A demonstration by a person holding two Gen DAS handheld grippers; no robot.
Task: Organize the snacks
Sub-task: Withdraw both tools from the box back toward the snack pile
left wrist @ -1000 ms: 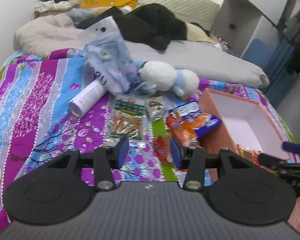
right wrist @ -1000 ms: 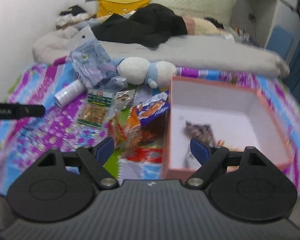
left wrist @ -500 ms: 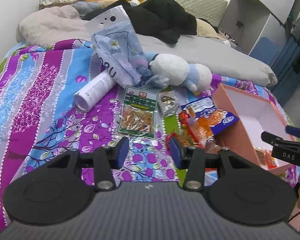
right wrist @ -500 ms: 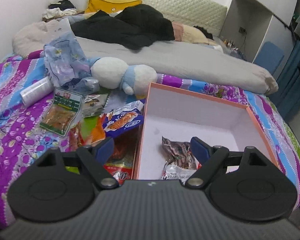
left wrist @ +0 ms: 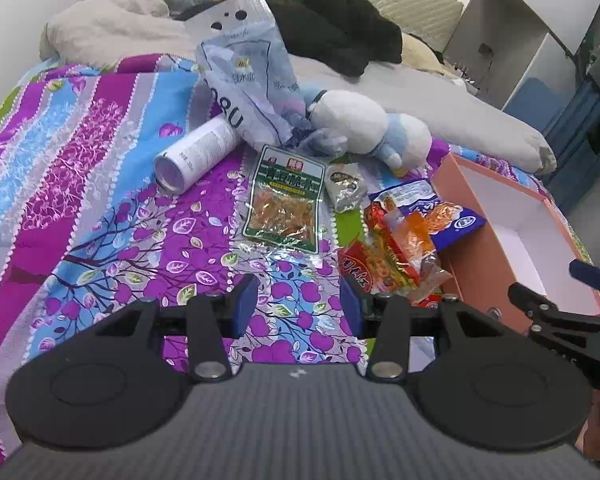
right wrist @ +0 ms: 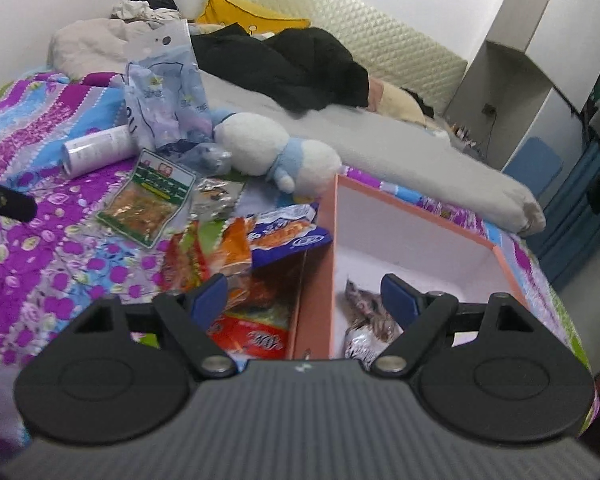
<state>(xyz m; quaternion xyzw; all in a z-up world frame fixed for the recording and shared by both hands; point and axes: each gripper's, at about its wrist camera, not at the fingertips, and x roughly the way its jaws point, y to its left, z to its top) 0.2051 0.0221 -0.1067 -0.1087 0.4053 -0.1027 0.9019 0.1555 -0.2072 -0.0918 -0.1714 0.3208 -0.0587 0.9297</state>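
The sorting looks to be in its early part: the pink cardboard box (right wrist: 416,232) on the bed holds only a little so far, a crinkled brown-and-silver snack packet (right wrist: 366,312) lying on its white floor near the front wall, while most of the snacks lie loose on the purple floral bedspread (left wrist: 100,208). Just outside the box's left wall sits a heap of packets: a blue-and-orange bag (left wrist: 432,212) leaning against the rim, orange and red wrappers (left wrist: 396,256) below it, and a red packet (right wrist: 252,336) at the foot of the wall. Further left lie a green-bordered pack of dried snack (left wrist: 286,200), flat and face up, and a small dark sachet (left wrist: 346,186) just beside it. A white cylindrical tube (left wrist: 198,152) lies on its side near a tall pale-blue printed pouch (left wrist: 248,76), which leans against a white-and-blue plush toy (left wrist: 364,128); whether the tube and pouch count as snacks I cannot tell. The left tool (left wrist: 298,304) hangs over bare bedspread below the green pack, its jaws partly apart with nothing between them. The right tool (right wrist: 300,296) has its jaws spread wide and empty, straddling the box's front-left corner, one fingertip over the heap and the other over the box interior. By my judgement nearly all of the job is left: each loose packet has to be lifted into the box, and the heap by the wall seems the nearest pick.
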